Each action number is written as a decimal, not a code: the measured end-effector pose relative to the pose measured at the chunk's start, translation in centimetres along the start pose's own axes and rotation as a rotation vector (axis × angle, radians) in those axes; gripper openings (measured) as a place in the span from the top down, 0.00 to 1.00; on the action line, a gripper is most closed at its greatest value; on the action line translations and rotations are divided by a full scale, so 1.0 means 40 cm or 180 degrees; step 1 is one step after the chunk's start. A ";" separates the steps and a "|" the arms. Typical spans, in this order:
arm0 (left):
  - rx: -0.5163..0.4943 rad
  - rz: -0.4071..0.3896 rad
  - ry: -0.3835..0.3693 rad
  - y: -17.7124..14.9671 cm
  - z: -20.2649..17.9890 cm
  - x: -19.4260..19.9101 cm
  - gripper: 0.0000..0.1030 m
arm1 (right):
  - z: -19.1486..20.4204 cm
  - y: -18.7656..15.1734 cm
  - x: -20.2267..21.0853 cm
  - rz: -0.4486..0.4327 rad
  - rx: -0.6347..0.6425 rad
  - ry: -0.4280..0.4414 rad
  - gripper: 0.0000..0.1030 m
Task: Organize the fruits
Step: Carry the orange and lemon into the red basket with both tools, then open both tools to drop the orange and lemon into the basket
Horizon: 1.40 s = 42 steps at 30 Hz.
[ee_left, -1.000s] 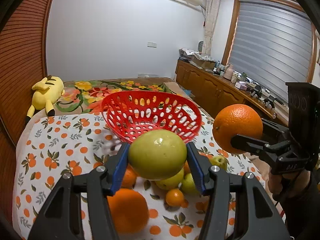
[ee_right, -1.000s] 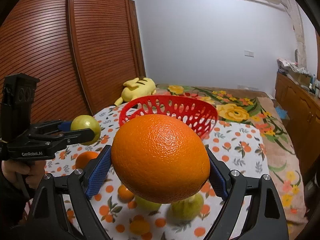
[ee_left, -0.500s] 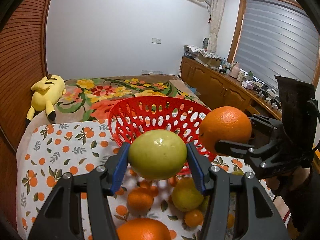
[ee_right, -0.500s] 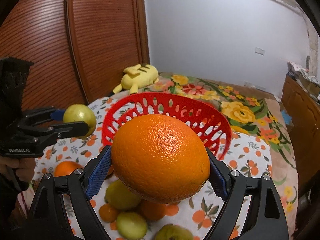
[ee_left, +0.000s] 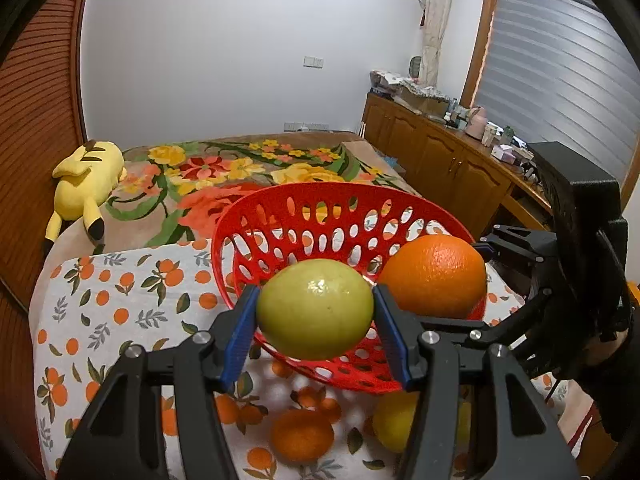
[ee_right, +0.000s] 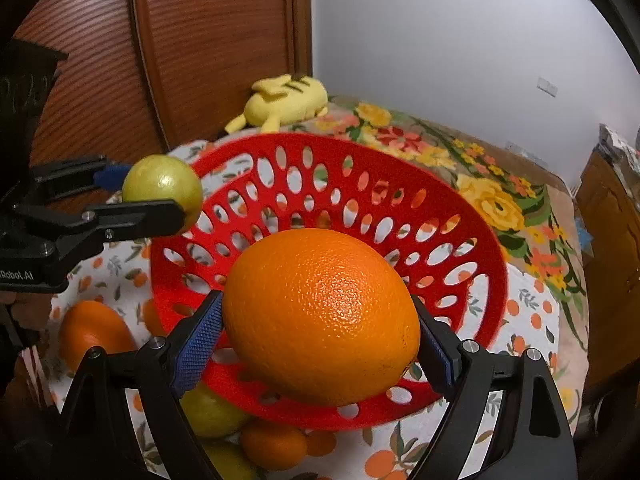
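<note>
Both hands are loaded right now. The left gripper [ee_left: 315, 322] is clamped on a green fruit [ee_left: 315, 309], dead center in its own view, and the right gripper [ee_right: 320, 336] has its jaws spread wide around a big orange [ee_right: 322, 316], pads pressing both sides. Both fruits hang over the near rim of the red basket [ee_left: 280, 216], which sits on the orange-print cloth [ee_left: 120, 300].

Progress-wise, I'd say this is barely started. The basket looks empty through all those holes, nothing resting on its floor as far as I can see. Neither fruit has been let go yet.

Still loose on the cloth: a small orange [ee_left: 302, 434] and a yellow fruit [ee_left: 394, 420] at the bottom of the left view.

The right view adds stuff the left one hides: another orange [ee_right: 94, 332] at lower left, and a couple of greenish fruits [ee_right: 212, 412] tucked under the basket's near edge. It also shows the left gripper from the side at middle left. The left view is the only one showing the cabinets [ee_left: 440, 164] and the blind at upper right. A yellow plush [ee_left: 86, 178] lies behind the basket in both.
</note>
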<state>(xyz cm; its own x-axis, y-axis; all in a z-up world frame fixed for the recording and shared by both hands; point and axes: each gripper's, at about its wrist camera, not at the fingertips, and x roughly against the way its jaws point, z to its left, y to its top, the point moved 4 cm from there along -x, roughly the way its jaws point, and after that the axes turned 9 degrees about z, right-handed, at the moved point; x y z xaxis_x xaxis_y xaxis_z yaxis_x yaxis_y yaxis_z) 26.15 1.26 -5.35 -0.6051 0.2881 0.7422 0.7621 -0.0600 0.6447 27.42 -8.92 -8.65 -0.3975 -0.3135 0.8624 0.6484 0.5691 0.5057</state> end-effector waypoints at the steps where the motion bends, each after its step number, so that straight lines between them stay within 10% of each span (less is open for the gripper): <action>1: 0.0000 0.0009 -0.0002 0.002 0.001 -0.004 0.46 | -0.001 0.000 -0.005 0.0019 0.0011 -0.0001 0.13; 26: -0.0056 0.0130 0.0069 0.016 0.009 -0.057 0.46 | -0.008 0.009 -0.083 0.0536 0.0267 -0.0250 0.13; 42: -0.0118 0.0210 0.0049 0.016 0.000 -0.075 0.46 | -0.020 0.018 0.017 0.0165 0.0048 -0.0269 0.12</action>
<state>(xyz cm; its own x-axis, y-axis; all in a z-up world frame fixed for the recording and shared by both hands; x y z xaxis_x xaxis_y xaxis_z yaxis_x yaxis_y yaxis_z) 28.47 0.34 -7.17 -0.5575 0.2675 0.7859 0.7916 -0.1136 0.6003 28.12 -9.34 -7.68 -0.4175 -0.2184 0.8821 0.6598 0.5946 0.4595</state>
